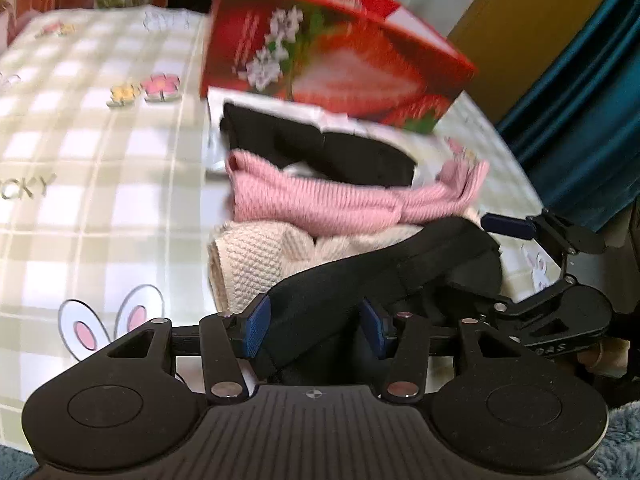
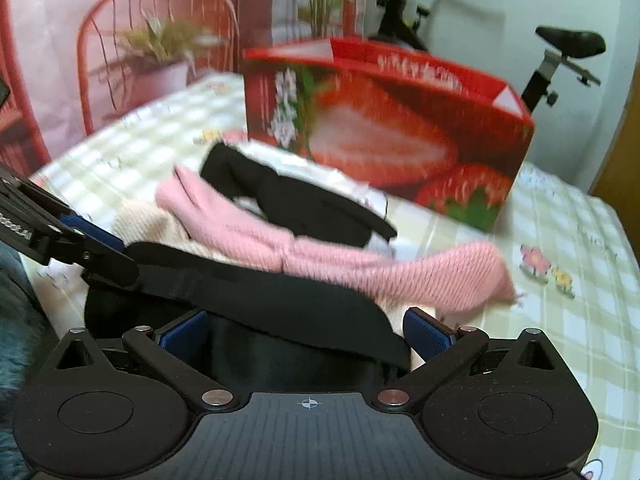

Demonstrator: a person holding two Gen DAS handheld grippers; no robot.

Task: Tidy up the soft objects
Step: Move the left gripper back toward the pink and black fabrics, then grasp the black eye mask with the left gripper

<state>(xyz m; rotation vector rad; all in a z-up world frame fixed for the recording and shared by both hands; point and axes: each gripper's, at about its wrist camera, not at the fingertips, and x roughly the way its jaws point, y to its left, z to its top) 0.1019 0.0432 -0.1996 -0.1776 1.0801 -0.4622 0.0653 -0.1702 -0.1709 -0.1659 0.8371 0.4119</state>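
A long black cloth (image 1: 384,252) lies at the front of a pile of soft things on the checked table. My left gripper (image 1: 316,328) is shut on one end of it, both blue pads against the fabric. My right gripper (image 2: 306,332) stands wide open around the other end of the black cloth (image 2: 280,300), its pads not visibly pressing. Behind it lie a cream knitted cloth (image 1: 256,256), a pink knitted piece (image 1: 320,204) and another black garment (image 1: 320,144). The pink piece (image 2: 400,272) reaches out to the right in the right wrist view.
A red strawberry-printed box (image 1: 332,52) stands just behind the pile, with white paper (image 1: 280,106) under its near side. The checked tablecloth (image 1: 100,160) stretches left. A blue curtain (image 1: 580,100) hangs at the right. An exercise bike (image 2: 560,48) and a pink chair backdrop (image 2: 152,40) lie beyond.
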